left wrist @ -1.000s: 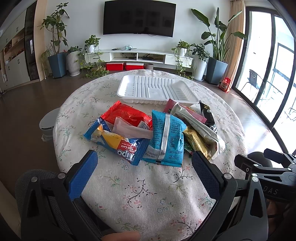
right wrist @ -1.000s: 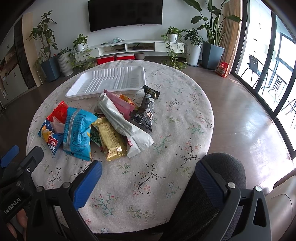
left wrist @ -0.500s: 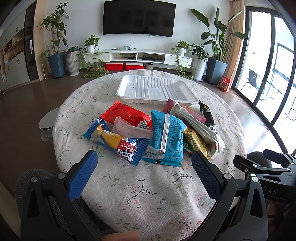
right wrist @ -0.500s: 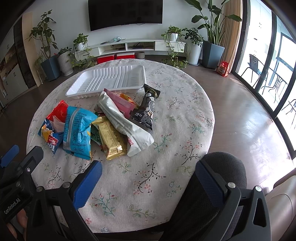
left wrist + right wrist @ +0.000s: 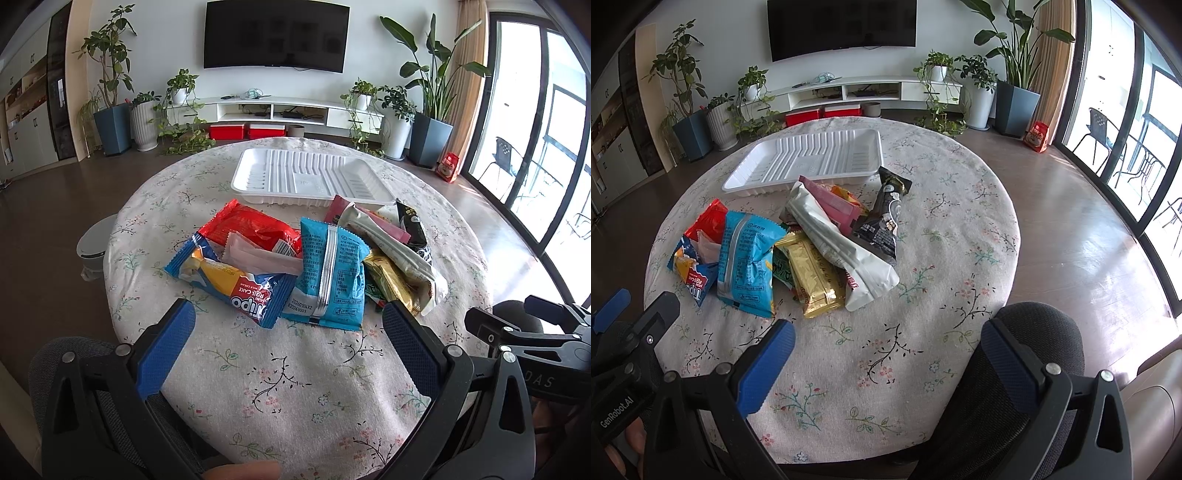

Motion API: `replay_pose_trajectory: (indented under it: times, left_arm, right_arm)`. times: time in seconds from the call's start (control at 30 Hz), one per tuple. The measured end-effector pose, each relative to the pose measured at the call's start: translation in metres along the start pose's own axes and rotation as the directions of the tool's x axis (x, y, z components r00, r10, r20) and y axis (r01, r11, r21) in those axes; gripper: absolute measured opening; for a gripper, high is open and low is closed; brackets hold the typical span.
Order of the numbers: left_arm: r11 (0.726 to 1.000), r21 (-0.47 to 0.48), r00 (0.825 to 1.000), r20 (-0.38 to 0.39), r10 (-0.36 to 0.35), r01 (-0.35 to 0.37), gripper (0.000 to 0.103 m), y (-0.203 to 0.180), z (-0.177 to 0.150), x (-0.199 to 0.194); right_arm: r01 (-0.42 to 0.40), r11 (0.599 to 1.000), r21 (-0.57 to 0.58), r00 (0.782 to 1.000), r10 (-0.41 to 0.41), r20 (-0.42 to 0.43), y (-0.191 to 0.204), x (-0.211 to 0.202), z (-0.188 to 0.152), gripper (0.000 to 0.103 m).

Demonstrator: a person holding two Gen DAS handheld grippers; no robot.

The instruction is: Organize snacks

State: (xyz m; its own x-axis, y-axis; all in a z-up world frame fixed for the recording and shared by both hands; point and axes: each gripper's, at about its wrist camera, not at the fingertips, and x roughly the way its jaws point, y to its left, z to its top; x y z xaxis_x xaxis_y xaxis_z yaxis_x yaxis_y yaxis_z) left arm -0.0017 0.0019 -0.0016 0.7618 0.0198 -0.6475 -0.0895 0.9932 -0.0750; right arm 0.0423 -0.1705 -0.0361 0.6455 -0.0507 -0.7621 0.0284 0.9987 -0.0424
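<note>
Floral round table (image 5: 295,387) with snack pile (image 5: 314,262) beside white tray (image 5: 306,177); left tool (image 5: 288,347) and right tool (image 5: 886,354) both spread, empty.

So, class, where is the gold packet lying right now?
In the right wrist view the gold packet lies near the pile's front edge on the table, between the light blue packet and the long white pouch.

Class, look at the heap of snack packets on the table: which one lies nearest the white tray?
The black packet: its top end lies right beside the tray rim. The blue, gold and red ones lie nearer the camera.
</note>
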Motion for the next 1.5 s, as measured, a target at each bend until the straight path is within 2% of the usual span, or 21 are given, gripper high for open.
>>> replay_pose_trajectory:
  times: [0.77,0.87,0.93,1.0,1.03,1.1,1.13,1.2,1.27,1.33,1.4,1.47,1.5]
  left_arm:
    - [1.0,0.004,1.0,0.01,-0.002,0.002,0.103,-0.01,-0.009,0.003]
    - [0.998,0.02,0.997,0.041,-0.058,0.057,0.103,-0.008,-0.009,0.002]
    - [0.989,0.072,0.988,0.071,-0.135,0.13,0.103,-0.009,-0.007,0.0]
    - [0.981,0.116,0.98,0.112,-0.166,0.154,0.103,-0.01,-0.01,-0.004]
    - [0.977,0.122,0.976,0.107,-0.189,0.175,0.103,-0.009,-0.012,-0.005]
    - [0.971,0.113,0.978,-0.027,-0.208,0.21,0.103,-0.007,-0.013,0.005]
    - [0.976,0.091,0.979,-0.054,-0.194,0.198,0.103,-0.002,-0.012,0.009]
    - [0.983,0.052,0.984,-0.028,-0.174,0.176,0.103,0.012,-0.007,0.01]
    - [0.993,0.043,0.993,-0.047,-0.111,0.113,0.103,0.029,0.004,0.02]
    - [0.991,0.072,0.991,-0.083,-0.11,0.116,0.103,0.045,0.017,0.033]
    - [0.975,0.153,0.984,-0.1,-0.147,0.161,0.103,0.059,0.032,0.041]
    - [0.932,0.301,0.976,-0.148,-0.161,0.2,0.103,0.062,0.044,0.05]
    - [0.9,0.387,0.976,-0.161,-0.149,0.202,0.103,0.059,0.048,0.054]
  right_arm:
    - [0.0,1.0,0.0,1.0,0.0,-0.002,0.0,-0.001,0.0,0.103]
    - [-0.006,1.0,0.004,1.0,0.006,-0.004,0.001,-0.001,-0.001,0.103]
    - [-0.017,1.0,0.006,1.0,0.017,0.007,0.008,-0.001,-0.007,0.103]
    - [-0.031,0.999,0.012,0.999,0.031,0.029,0.008,-0.003,-0.008,0.103]
    - [-0.043,0.999,0.018,0.998,0.042,0.045,0.007,-0.005,-0.008,0.103]
    - [-0.081,0.996,0.04,0.993,0.078,0.084,0.002,-0.009,-0.007,0.103]
    - [-0.109,0.992,0.062,0.989,0.102,0.103,-0.003,-0.01,-0.005,0.103]
    - [-0.168,0.978,0.125,0.98,0.153,0.125,-0.01,-0.008,-0.006,0.103]
    - [-0.222,0.961,0.166,0.974,0.208,0.094,-0.016,0.002,-0.001,0.103]
    - [-0.251,0.955,0.16,0.968,0.244,0.057,-0.02,0.012,0.003,0.102]
    - [-0.277,0.954,0.113,0.961,0.274,0.034,-0.02,0.018,0.005,0.093]
    - [-0.315,0.946,0.073,0.949,0.315,0.013,-0.02,0.023,0.009,0.091]
    - [-0.33,0.942,0.058,0.944,0.33,0.009,-0.02,0.026,0.01,0.091]
